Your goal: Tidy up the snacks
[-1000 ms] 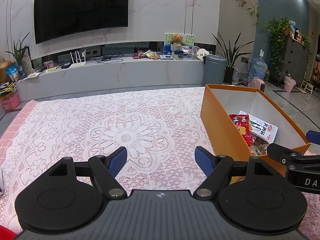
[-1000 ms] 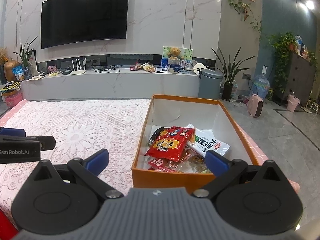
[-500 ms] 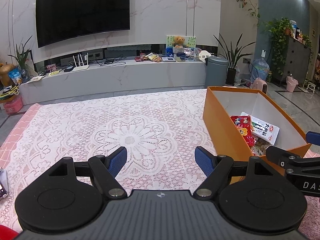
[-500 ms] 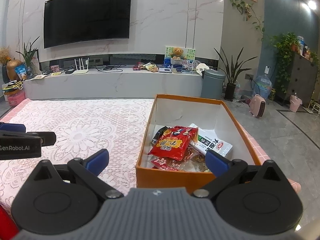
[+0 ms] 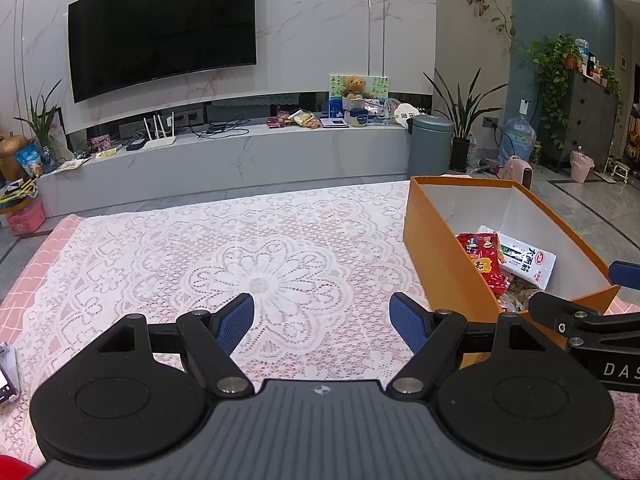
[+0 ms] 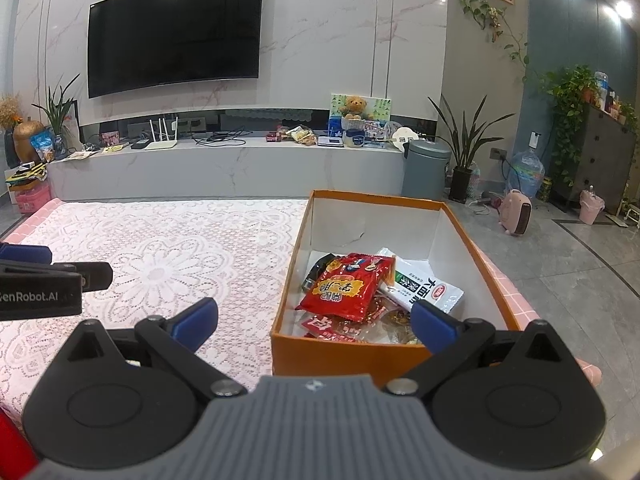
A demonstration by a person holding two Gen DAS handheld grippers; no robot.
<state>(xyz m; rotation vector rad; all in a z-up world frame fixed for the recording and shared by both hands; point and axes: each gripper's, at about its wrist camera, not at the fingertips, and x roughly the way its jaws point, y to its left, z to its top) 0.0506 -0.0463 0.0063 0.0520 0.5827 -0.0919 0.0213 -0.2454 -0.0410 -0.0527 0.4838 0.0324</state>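
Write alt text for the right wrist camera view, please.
An open orange box holding a red snack packet and a white packet sits on a lace-covered table, just ahead of the open, empty right gripper. A television hangs on the wall beyond.

Each black tool (image 5: 322, 322) (image 6: 314, 322) has blue pads, silver pivot screws, ribbed grey body.

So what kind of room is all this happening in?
Most likely a home living room. A big television hangs on a marble wall above a long low media shelf, potted plants stand about, and a lace tablecloth covers the table where the orange snack box sits.
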